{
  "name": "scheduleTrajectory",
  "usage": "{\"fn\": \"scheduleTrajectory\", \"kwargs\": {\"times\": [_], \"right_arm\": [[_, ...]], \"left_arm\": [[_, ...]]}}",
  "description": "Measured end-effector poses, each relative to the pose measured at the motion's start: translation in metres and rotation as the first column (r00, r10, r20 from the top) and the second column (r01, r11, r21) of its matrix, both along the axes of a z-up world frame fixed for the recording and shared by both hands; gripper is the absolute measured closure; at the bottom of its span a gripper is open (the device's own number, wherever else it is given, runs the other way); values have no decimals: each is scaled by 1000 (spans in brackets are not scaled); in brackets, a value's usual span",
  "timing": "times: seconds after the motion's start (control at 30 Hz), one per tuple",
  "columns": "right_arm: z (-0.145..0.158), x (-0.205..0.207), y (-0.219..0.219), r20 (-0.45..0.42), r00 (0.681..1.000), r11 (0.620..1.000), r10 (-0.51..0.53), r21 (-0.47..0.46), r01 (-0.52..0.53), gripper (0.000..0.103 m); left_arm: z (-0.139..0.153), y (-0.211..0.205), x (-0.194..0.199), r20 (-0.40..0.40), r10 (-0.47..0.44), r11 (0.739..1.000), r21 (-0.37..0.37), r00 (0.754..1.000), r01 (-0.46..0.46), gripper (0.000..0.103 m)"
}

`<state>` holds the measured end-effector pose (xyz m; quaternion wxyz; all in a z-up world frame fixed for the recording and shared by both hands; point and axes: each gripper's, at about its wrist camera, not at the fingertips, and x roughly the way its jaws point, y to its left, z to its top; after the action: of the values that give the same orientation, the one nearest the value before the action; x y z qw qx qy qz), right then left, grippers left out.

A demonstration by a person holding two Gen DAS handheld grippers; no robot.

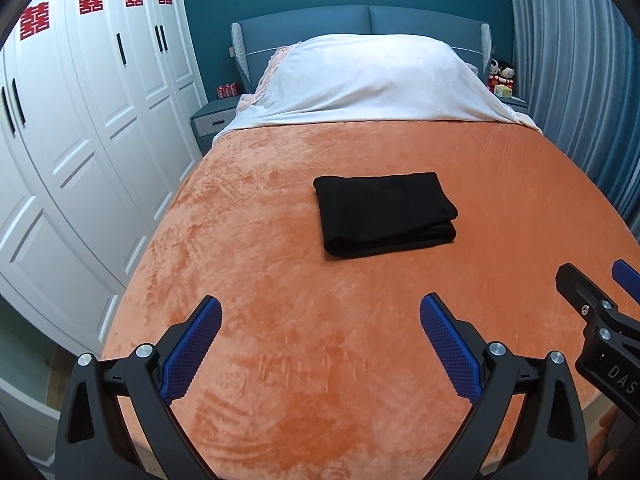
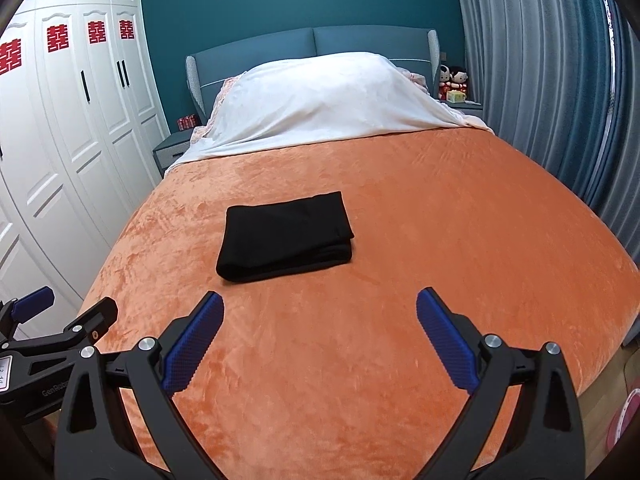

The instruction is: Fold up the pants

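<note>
Pants (image 1: 384, 214) lie folded into a compact black rectangle near the middle of the bed (image 1: 280, 360), resting on the orange blanket (image 2: 440, 240) well short of the white cover (image 1: 372, 80) heaped at the headboard end. From the stacked layers showing along the near edge, the folding looks finished or close to it. The cloth looks soft, limp and light, so it should sag and slide apart if lifted from 1 corner; the stack has no stiffness of its own. A safer hold would be a pinch through all layers at the thick near edge, or 1 gripper on each short side, so the bundle keeps its shape. Dark fabric hides the seams, so which edge is the waistband cannot be told. The left gripper (image 1: 320, 344) hovers above the blanket, near the foot of the bed and well apart from the pants, its 2 blue-padded fingers spread wide with nothing between them. The right gripper (image 2: 320, 340) sits beside it in the same way, jaws spread wide and empty, touching neither cloth nor blanket as far as the views show. A white wardrobe (image 2: 80, 140) stands along the left side of the bed.
</note>
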<state>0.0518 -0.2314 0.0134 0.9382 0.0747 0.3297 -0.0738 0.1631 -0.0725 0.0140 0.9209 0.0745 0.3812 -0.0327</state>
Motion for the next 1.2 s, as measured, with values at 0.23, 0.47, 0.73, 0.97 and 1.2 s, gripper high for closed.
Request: {"fn": "scheduleTrajectory", "kwargs": {"times": [0.23, 0.47, 0.73, 0.97, 1.2], "right_arm": [[-3, -29, 18, -13, 1000, 999, 22, -45, -23, 5], [0, -51, 29, -4, 1000, 998, 29, -59, -30, 5], [4, -57, 35, 6, 1000, 996, 28, -90, -27, 5], [7, -59, 40, 13, 999, 995, 33, -96, -32, 5], [13, -65, 40, 27, 999, 994, 37, -100, -35, 5]], "left_arm": [[0, 7, -28, -2, 5, 1000, 13, 1000, -5, 5], [5, 19, -46, 15, -23, 998, -51, 1000, 24, 5], [4, 26, -48, 19, 5, 999, -46, 1000, -4, 5], [13, 32, -53, 51, 27, 999, -46, 998, -24, 5], [25, 30, -64, 101, 38, 999, -6, 994, -38, 5]]}}
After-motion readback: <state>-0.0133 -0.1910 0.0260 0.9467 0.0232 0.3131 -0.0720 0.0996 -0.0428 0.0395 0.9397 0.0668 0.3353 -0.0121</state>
